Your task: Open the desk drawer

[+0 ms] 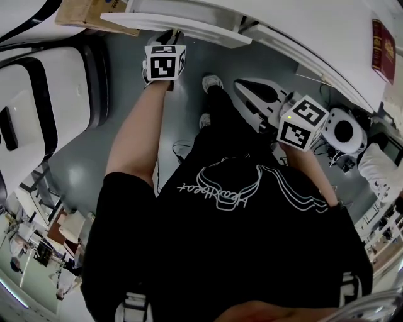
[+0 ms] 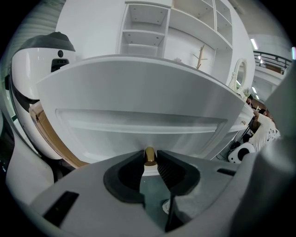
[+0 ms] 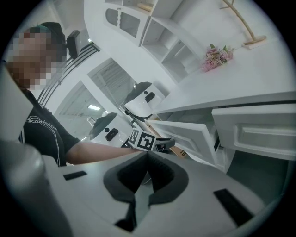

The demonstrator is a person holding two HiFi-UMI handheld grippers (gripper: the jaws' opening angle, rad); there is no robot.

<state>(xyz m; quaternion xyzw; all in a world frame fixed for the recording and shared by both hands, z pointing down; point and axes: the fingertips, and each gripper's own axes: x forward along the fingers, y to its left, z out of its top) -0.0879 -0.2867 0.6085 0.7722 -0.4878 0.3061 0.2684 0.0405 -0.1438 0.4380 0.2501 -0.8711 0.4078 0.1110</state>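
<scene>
The white desk drawer [image 2: 138,104] stands pulled out from the desk; the head view shows its front [image 1: 182,26] jutting over the floor. A small brass knob [image 2: 149,155] sits low on that front. My left gripper [image 2: 149,159] is shut on this knob, one dark pad on each side of it. In the head view the same left gripper [image 1: 167,39] meets the drawer front from below. My right gripper [image 3: 147,157] hangs apart to the right, shut with nothing between its pads; its marker cube [image 1: 302,122] shows beside the person's body. The right gripper view shows the drawer [image 3: 185,135] from the side.
A second, closed drawer front [image 3: 263,129] lies right of the open one. A white pod chair [image 1: 38,94] and a cardboard box [image 1: 88,12] stand at the left. A red book [image 1: 383,41] and pink flowers [image 3: 216,56] rest on the desktop. The person's shoes [image 1: 212,82] stand below the desk.
</scene>
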